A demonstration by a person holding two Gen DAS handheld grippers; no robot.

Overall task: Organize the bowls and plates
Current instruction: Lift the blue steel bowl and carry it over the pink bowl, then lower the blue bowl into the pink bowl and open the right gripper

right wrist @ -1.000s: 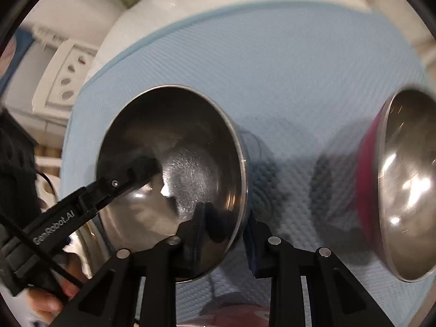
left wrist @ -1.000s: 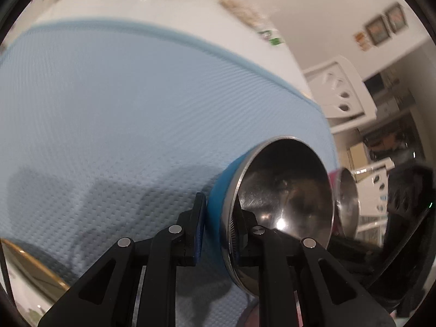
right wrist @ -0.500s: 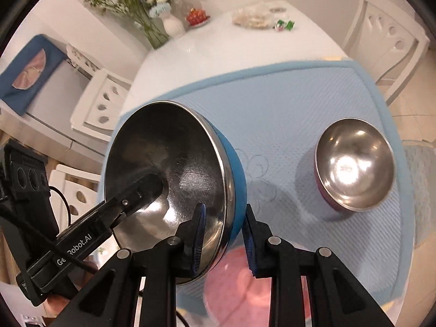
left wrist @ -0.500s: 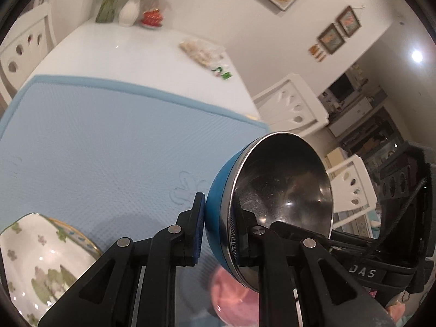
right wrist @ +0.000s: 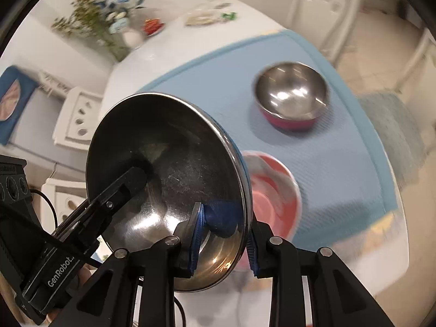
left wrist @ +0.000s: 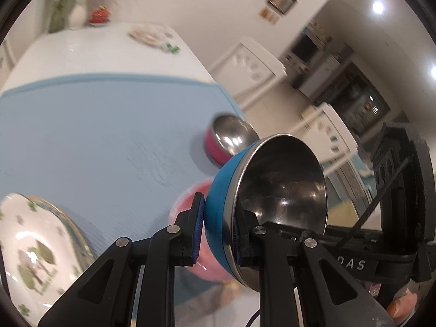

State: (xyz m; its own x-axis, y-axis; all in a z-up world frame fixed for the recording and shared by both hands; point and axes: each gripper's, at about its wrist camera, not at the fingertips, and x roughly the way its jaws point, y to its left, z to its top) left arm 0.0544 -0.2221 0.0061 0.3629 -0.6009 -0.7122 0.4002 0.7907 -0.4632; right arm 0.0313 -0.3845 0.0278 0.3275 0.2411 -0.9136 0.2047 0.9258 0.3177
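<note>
A blue bowl (left wrist: 218,190) with a shiny steel inside is pinched at its rim by both claws and is held tilted in the air above the blue mat (left wrist: 95,125). In the left wrist view, lower middle of the frame, the left claw (left wrist: 218,234) is pressed onto the bowl wall, one pad on the blue outside and one on the steel inside. In the right wrist view, bottom centre, the right claw (right wrist: 223,237) is clamped on the opposite rim in the same way. The words "GenRobot" are read on the other tool at the lower left of the right wrist view; the letters "DAS" are seen at the lower right of the left wrist view, the rest being cut off.

A red bowl (right wrist: 291,95) with a steel inside is seen standing on the mat, upper right of the right wrist view. A pink bowl (right wrist: 272,190) lies on the mat just behind the held bowl. A white plate (left wrist: 32,245) with green flowers is seen at the lower left of the left wrist view. A vase of flowers (right wrist: 109,24) stands on the white counter (right wrist: 169,43) at the upper left
</note>
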